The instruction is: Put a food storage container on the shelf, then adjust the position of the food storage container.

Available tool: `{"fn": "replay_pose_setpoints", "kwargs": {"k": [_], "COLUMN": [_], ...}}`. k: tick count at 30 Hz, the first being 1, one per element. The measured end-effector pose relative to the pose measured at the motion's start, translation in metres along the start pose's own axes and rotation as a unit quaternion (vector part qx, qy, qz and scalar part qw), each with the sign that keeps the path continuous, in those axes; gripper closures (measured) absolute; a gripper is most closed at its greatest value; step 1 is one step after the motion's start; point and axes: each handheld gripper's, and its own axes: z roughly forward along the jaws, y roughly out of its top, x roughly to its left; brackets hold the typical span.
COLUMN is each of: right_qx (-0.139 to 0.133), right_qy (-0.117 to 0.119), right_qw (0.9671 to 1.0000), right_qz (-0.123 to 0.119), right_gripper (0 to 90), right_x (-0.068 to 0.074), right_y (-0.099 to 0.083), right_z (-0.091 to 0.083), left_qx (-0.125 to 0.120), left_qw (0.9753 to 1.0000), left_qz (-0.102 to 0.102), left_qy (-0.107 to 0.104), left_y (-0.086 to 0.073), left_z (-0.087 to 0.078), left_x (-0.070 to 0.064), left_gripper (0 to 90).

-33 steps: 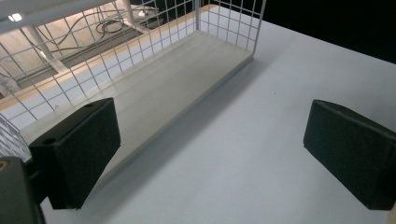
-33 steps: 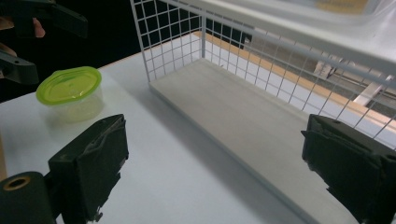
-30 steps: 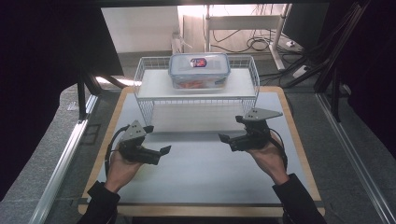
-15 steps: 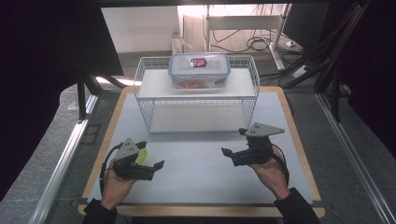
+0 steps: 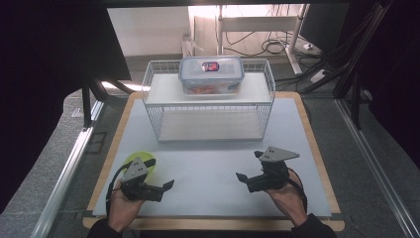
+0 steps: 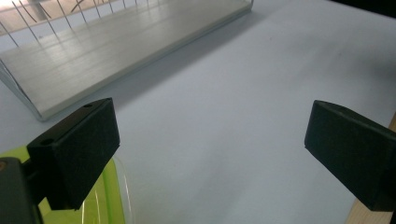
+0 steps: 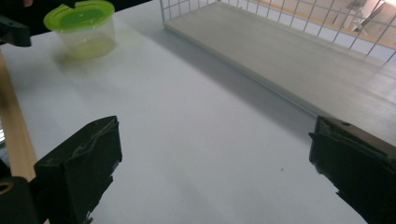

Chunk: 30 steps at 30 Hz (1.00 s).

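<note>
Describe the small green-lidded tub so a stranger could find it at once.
Start at the white wire rack standing at the far middle of the table. Come toward the near left corner, where the left gripper hovers: the small tub sits just beside it. It is round, clear-walled with a lime-green lid, unlike the bigger rectangular blue-rimmed box atop the rack.

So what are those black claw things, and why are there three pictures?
A person holds a squeeze-tool in each hand: the left gripper and the right gripper. Both are open and hold nothing. One camera looks down from above the white table. The other two cameras ride on the grippers, so you see their black jaws poking up from the bottom. On the table stands a wire rack with a clear lidded box on its top shelf. A small tub with a green lid sits right beside the left gripper.
</note>
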Motion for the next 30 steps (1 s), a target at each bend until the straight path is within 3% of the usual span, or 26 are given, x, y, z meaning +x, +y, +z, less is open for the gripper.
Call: {"fn": "replay_pose_setpoints", "kwargs": {"k": [5, 8, 11, 15, 23, 25, 30], "right_qx": [0.008, 0.010, 0.010, 0.014, 0.026, 0.030, 0.037], "right_qy": [-0.001, -0.003, -0.007, -0.010, -0.011, -0.011, -0.010], "right_qw": [0.9999, 0.9999, 0.9999, 0.9999, 0.9996, 0.9995, 0.9993], "right_qz": [-0.010, -0.007, 0.000, 0.004, 0.000, 0.000, -0.002], "right_gripper": [2.3, 2.4, 2.4, 2.5, 3.1, 3.4, 4.0], "right_x": [0.006, 0.005, 0.002, 0.000, 0.000, 0.000, 0.000], "right_y": [-0.009, -0.012, -0.013, -0.015, -0.018, -0.019, -0.019], "right_z": [-0.001, -0.002, -0.002, 0.000, 0.004, 0.005, 0.006], "left_qx": [0.028, 0.033, 0.039, 0.033, 0.035, 0.034, 0.030], "left_qw": [0.9995, 0.9994, 0.9987, 0.9984, 0.9942, 0.9926, 0.9866], "left_qz": [0.009, 0.001, -0.001, -0.023, -0.057, -0.069, -0.093], "left_qy": [0.008, 0.013, 0.033, 0.041, 0.084, 0.094, 0.131], "left_y": [-0.002, -0.001, 0.000, -0.002, -0.008, -0.011, -0.021], "left_z": [0.005, 0.005, 0.000, -0.008, -0.029, -0.037, -0.055], "left_x": [-0.002, -0.001, 0.003, 0.013, 0.041, 0.049, 0.067], "left_gripper": [4.8, 7.3, 18.0, 43.0, 85.6, 90.0, 90.0]}}
